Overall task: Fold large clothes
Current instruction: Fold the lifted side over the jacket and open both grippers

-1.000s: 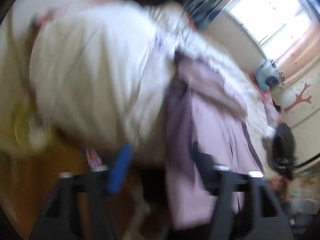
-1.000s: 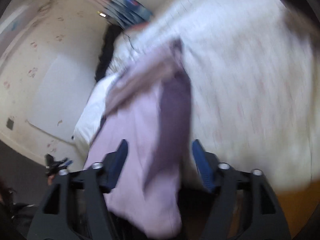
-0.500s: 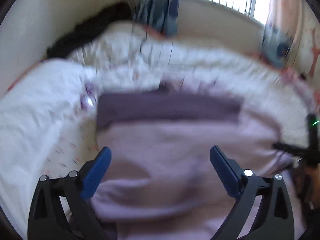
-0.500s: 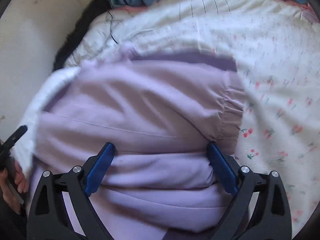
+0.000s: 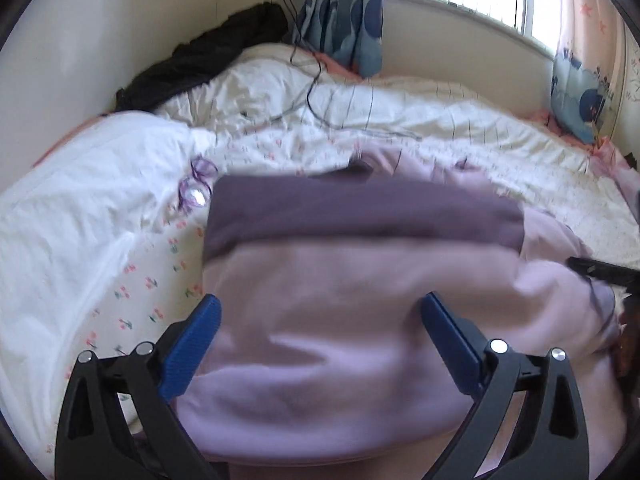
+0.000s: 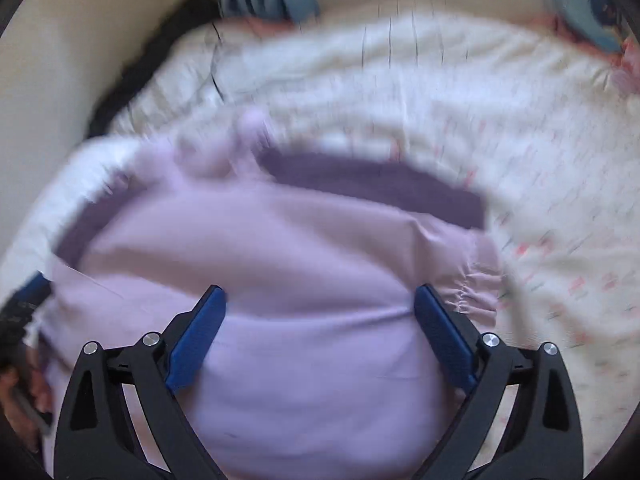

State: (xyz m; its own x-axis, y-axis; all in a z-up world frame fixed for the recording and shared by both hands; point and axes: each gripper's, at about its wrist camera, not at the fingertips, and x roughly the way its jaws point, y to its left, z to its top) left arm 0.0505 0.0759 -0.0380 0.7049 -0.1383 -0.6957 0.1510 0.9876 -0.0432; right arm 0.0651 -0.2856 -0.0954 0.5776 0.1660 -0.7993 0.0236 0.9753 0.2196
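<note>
A lilac garment (image 5: 340, 320) with a darker purple band (image 5: 360, 208) across its far edge lies in a folded heap on the bed. My left gripper (image 5: 320, 300) hovers over its near part, blue pads (image 5: 192, 344) wide apart and not touching the cloth. In the right wrist view the same lilac garment (image 6: 304, 280) fills the middle. My right gripper (image 6: 320, 292) stands open above it with nothing pinched. The right gripper's black tip (image 5: 600, 272) shows at the right edge of the left wrist view. A hand (image 6: 20, 384) shows at the left edge of the right wrist view.
The bed's floral sheet (image 5: 132, 280) lies around the garment, with a white quilt (image 5: 80, 184) on the left. A dark cable (image 5: 312, 92) runs across the bedding. Black clothing (image 5: 208, 52) lies by the wall. Small purple items (image 5: 196, 188) rest beside the band. Curtains (image 5: 340, 12) hang at the back.
Both grippers swung round to face the bed and sank. The lilac garment hung between their jaws a second ago; now it lies on the bed and both jaws stand wider, empty.
</note>
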